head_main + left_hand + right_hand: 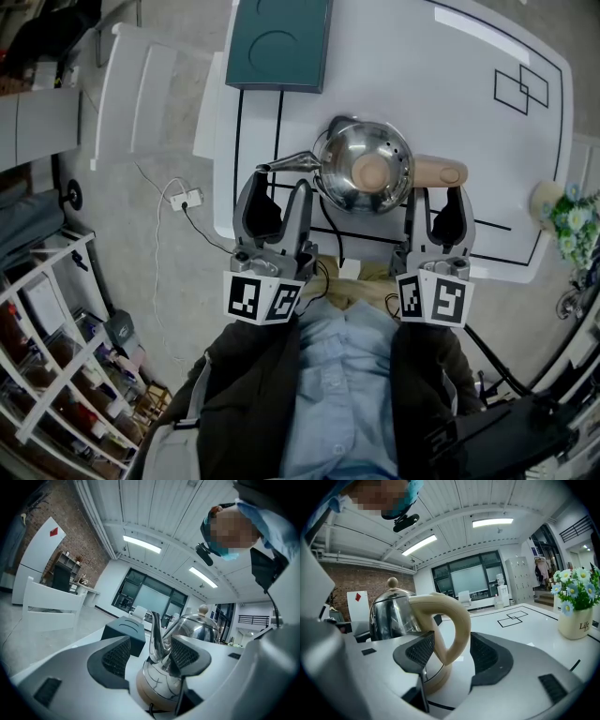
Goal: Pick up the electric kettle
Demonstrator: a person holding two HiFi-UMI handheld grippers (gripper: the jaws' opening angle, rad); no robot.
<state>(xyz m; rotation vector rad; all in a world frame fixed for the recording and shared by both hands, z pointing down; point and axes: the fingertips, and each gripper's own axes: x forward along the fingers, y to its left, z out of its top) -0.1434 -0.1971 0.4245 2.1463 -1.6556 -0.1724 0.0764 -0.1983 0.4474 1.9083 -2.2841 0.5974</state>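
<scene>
The kettle (364, 167) stands on the table (441, 75) near its front edge. Its spout (156, 637) sits between the wide-open jaws of the left gripper (278, 190) and its handle (457, 616) between the wide-open jaws of the right gripper (437, 192), and neither has hold of anything. The polished steel looks rigid, slick and probably weighty if filled, so the matte looped handle is the sound hold, with the thin spout fit only for steadying.

One kettle (364, 169), two tools (277, 192) (439, 199) — one vase (546, 200).
</scene>
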